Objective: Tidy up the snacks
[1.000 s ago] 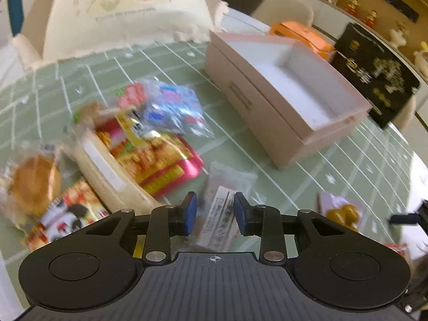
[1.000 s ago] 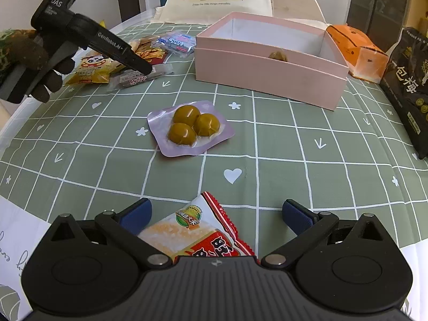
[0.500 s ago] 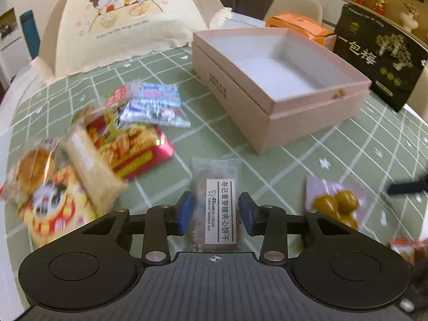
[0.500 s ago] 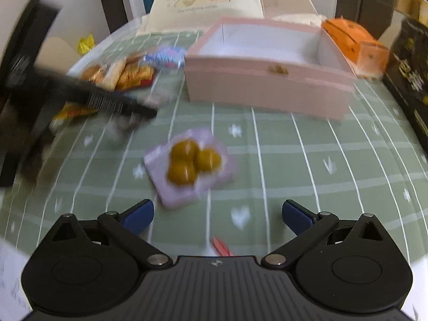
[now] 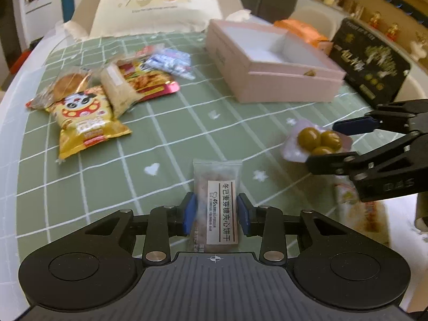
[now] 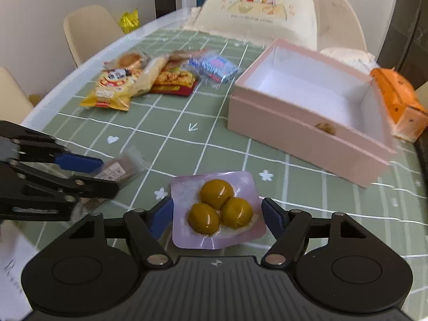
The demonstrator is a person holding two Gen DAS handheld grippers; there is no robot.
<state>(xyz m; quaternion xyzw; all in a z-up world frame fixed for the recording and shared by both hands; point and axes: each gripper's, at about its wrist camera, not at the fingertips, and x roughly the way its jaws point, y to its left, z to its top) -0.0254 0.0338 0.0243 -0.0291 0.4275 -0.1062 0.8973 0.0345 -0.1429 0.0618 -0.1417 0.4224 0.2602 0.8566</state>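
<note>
A clear biscuit packet [image 5: 215, 200] with a white label sits between the blue pads of my left gripper [image 5: 215, 214], whose jaws are closing and gripping its sides. From the right wrist view, that left gripper [image 6: 107, 174] holds the packet [image 6: 123, 168] just off the green tablecloth. My right gripper [image 6: 217, 214] is closing around a purple pack of three yellow-green balls [image 6: 219, 206]. Its pads stand at the pack's two side edges, and the pack lies flat and unwrinkled. The open pink box [image 6: 307, 139] stands beyond, a small item against its near wall.
A pile of snack bags [image 5: 112, 93] lies at the far left of the table [image 5: 187, 123]. A red-orange packet [image 5: 358, 208] lies under the right gripper [image 5: 323, 144]. An orange bag [image 6: 398, 101], a black bag [image 5: 371, 64] and a cream food cover [image 6: 267, 8] ring the box.
My left gripper has carried the biscuit packet away from the snack pile toward the right gripper. The right gripper left the red packet, reached the purple pack and narrowed its jaws around it.
</note>
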